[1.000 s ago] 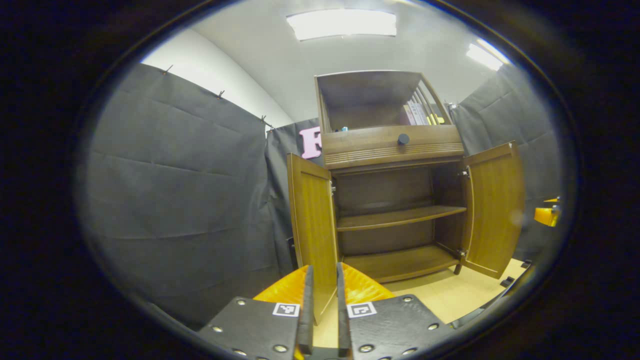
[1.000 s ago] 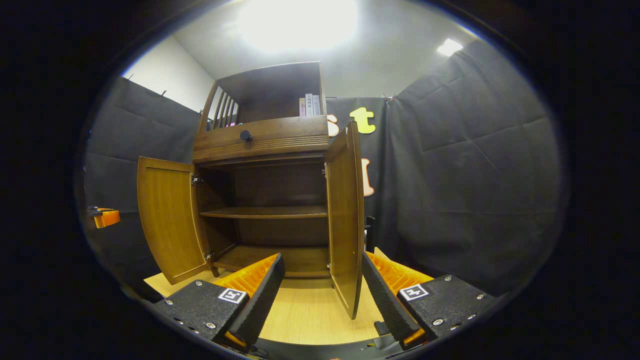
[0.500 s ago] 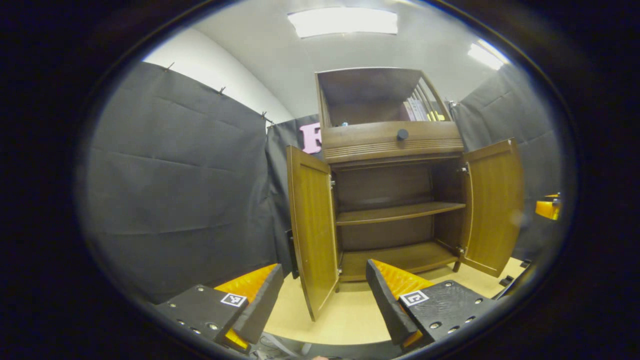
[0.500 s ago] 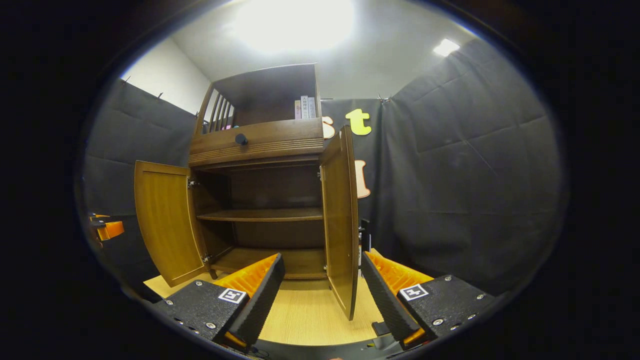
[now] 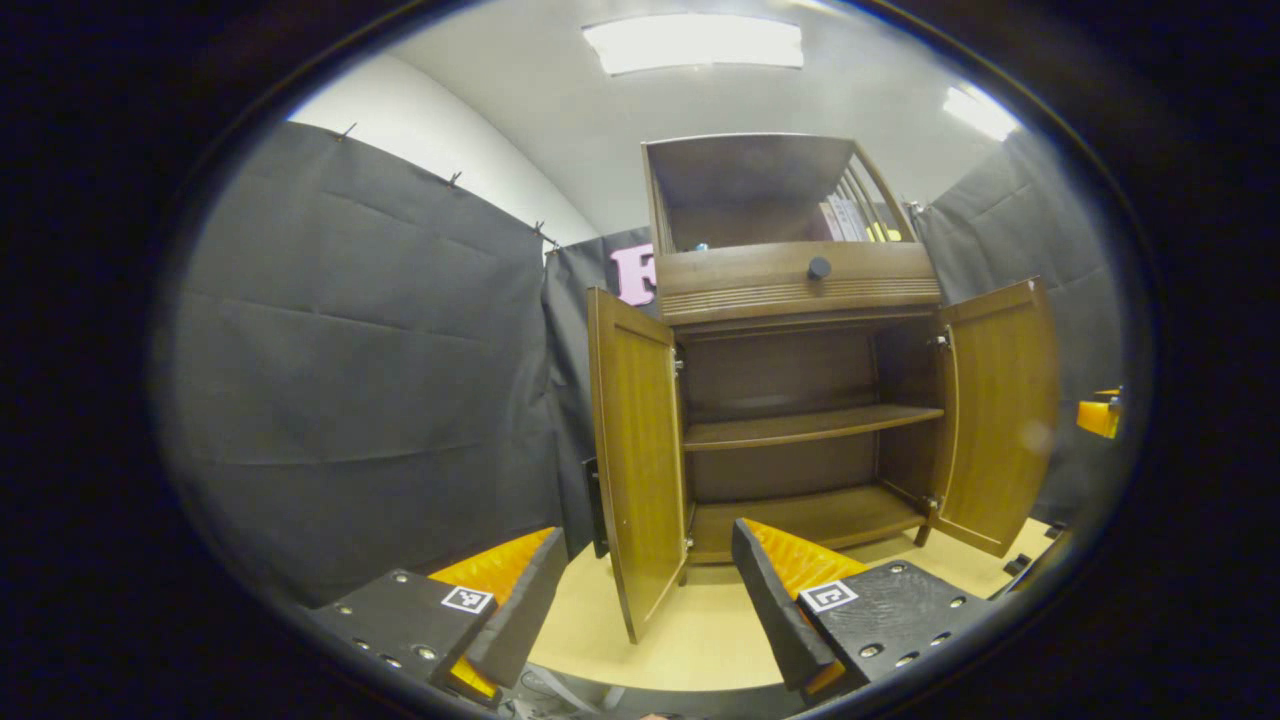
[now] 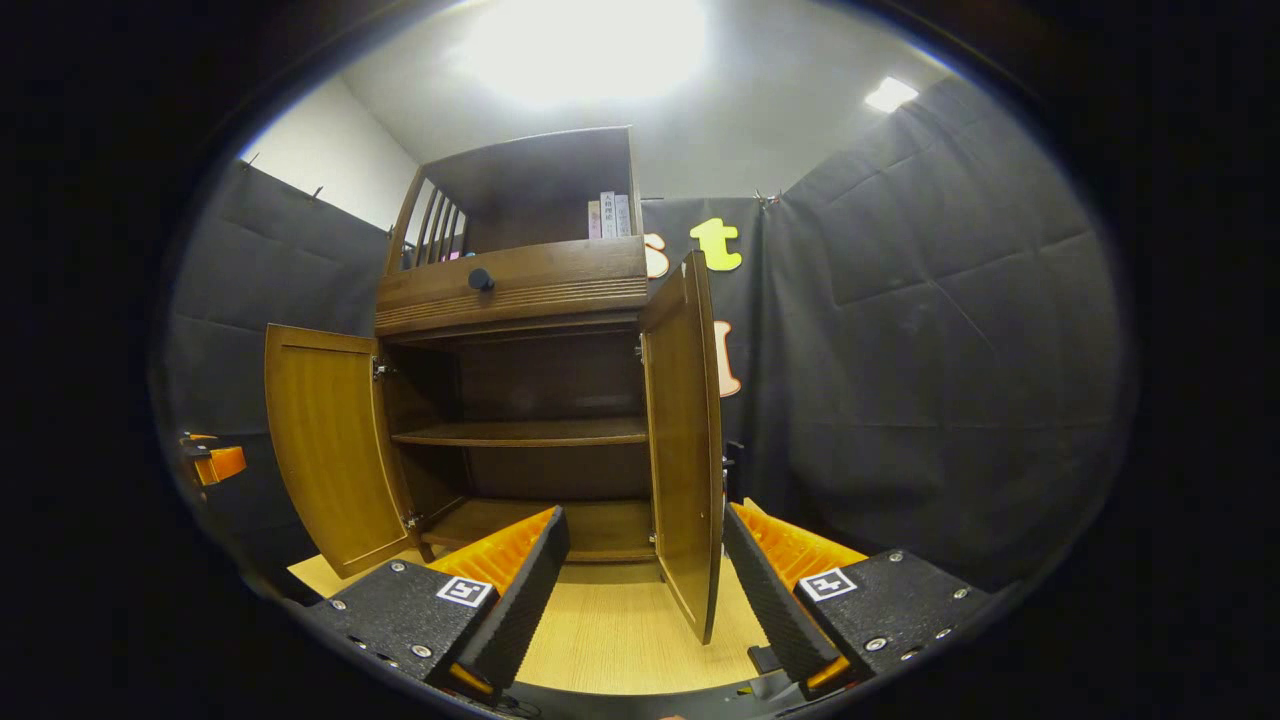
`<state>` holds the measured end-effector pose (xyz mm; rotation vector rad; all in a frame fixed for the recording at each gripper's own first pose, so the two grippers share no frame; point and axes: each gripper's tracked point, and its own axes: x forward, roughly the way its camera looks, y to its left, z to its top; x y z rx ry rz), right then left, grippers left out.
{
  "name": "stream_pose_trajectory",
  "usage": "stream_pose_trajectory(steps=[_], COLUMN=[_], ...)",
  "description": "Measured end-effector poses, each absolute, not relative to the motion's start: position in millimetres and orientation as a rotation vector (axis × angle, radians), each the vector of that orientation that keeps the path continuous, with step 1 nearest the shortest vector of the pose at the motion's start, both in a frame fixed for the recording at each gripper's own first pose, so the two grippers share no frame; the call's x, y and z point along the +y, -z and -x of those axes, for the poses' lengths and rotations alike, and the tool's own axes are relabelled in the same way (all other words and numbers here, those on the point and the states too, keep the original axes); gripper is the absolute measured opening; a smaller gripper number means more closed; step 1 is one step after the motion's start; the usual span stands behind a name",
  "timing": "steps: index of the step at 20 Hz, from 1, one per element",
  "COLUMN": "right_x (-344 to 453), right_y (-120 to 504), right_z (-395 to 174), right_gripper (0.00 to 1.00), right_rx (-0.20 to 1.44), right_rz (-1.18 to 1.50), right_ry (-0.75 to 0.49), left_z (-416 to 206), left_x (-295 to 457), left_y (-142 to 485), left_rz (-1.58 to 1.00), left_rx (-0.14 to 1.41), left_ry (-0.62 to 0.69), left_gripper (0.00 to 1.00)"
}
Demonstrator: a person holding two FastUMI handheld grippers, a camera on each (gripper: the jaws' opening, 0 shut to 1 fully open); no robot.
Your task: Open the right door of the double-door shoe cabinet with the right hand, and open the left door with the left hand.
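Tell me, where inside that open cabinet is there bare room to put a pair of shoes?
Both levels look bare: the middle shelf and the bottom board, bordered by the left door and right door, both swung wide. The floor in front is free too. Up top, books crowd one corner.

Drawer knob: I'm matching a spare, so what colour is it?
Black; the drawer knob shows best in the left gripper view.
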<state>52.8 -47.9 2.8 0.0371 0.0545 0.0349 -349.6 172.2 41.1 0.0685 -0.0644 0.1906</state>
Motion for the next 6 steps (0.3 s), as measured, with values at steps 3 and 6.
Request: stream_pose_trajectory(steps=[3, 6], right_x=[-47.7, -46.9], right_y=[-3.5, -1.7], right_z=[-54.1, -54.7], right_gripper=[0.96, 0.95], right_rx=[0.051, 0.053], right_rz=[-0.037, -0.045], right_ry=[-0.029, -0.024], left_z=[348.5, 347.2], left_x=[169.6, 169.1], left_y=[-44.8, -46.3], left_rz=[-0.08, -0.087], left_rx=[-0.076, -0.079], left_ry=[-0.187, -0.184], left_gripper=[0.99, 0.99])
